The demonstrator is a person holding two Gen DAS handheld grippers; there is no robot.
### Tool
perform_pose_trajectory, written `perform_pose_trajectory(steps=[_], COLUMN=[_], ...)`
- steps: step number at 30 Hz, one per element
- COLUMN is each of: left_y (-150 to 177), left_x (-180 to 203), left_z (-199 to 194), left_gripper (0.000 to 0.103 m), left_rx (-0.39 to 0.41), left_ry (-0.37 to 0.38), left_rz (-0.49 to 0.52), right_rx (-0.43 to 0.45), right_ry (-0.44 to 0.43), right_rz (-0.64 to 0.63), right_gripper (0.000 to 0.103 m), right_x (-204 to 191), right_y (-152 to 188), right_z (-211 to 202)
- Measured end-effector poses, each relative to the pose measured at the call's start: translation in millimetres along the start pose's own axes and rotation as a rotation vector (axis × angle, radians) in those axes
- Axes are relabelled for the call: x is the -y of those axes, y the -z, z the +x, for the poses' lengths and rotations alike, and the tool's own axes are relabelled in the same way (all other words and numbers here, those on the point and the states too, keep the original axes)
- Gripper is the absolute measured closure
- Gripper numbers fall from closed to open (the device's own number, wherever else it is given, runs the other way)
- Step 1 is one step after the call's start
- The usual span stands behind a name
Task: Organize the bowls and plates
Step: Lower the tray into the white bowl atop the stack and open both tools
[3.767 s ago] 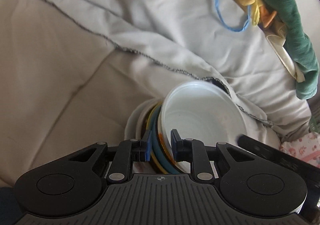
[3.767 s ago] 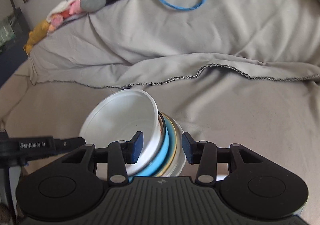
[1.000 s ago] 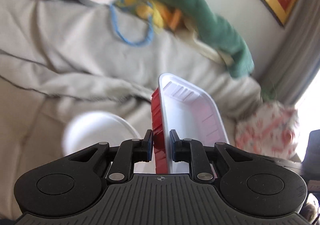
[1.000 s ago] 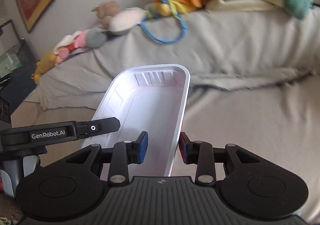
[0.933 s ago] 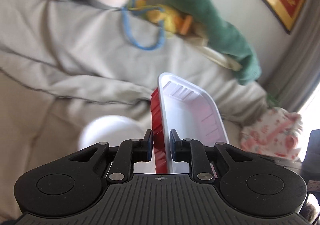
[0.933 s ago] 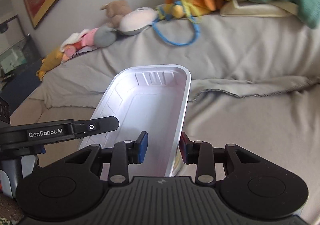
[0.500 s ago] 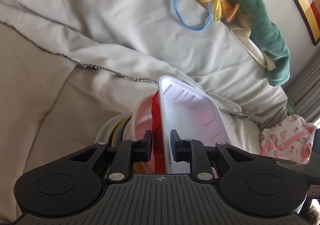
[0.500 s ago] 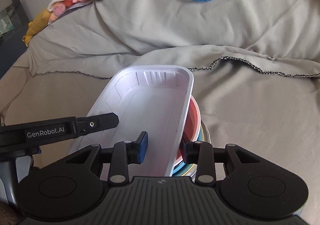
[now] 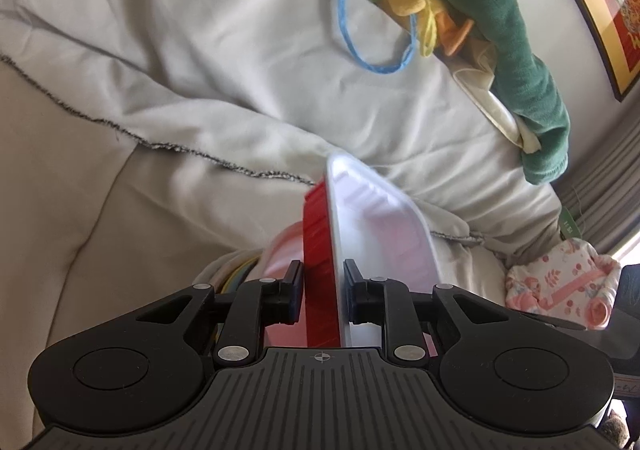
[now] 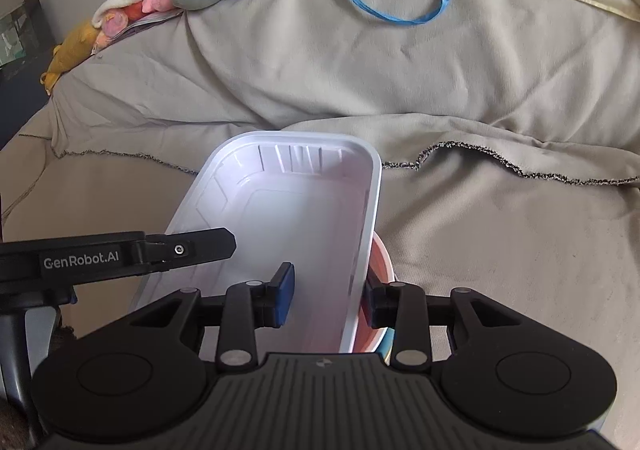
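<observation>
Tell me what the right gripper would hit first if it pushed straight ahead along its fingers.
The right gripper already straddles the side wall of the white rectangular plastic tray, so it would push that first. Beyond the tray, likely the grey blanket-covered sofa back, though depth is unclear.

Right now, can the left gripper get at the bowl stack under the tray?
Probably not. The left gripper is shut on the tray wall, and the tray sits over the bowl stack, covering it. It must release first.
</observation>
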State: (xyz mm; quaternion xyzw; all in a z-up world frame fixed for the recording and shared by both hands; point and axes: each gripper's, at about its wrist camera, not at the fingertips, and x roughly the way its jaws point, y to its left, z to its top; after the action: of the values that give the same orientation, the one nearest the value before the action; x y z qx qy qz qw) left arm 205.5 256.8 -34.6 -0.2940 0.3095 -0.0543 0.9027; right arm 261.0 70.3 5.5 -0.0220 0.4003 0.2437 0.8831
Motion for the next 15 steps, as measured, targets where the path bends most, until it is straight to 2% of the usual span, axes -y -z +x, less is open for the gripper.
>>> perform_pose_trajectory(steps=[4,9,15], left_y=[4.0,6.4,2.4], left_x=[-9.7,-3.6,2.7], left_z=[-17.7,-23.0,-10.7], left_gripper=[0.080,0.078,0.078], left_rx=[0.037,0.010,-0.001], left_ry=[0.030,0.077,0.057], left_rz=[-0.062,-0.062,-0.051], right_rx=[0.002,0.009,0.052], right_ry=[0.003,-0.038,0.003], right_rz=[-0.006,-0.002,-0.040], right_gripper=[0.068,0.068,0.066], right_x=[4.1,4.4,-2.0], right_y=[7.4,11.9,5.9], right_z=[-5.7,-15.5,-20.1])
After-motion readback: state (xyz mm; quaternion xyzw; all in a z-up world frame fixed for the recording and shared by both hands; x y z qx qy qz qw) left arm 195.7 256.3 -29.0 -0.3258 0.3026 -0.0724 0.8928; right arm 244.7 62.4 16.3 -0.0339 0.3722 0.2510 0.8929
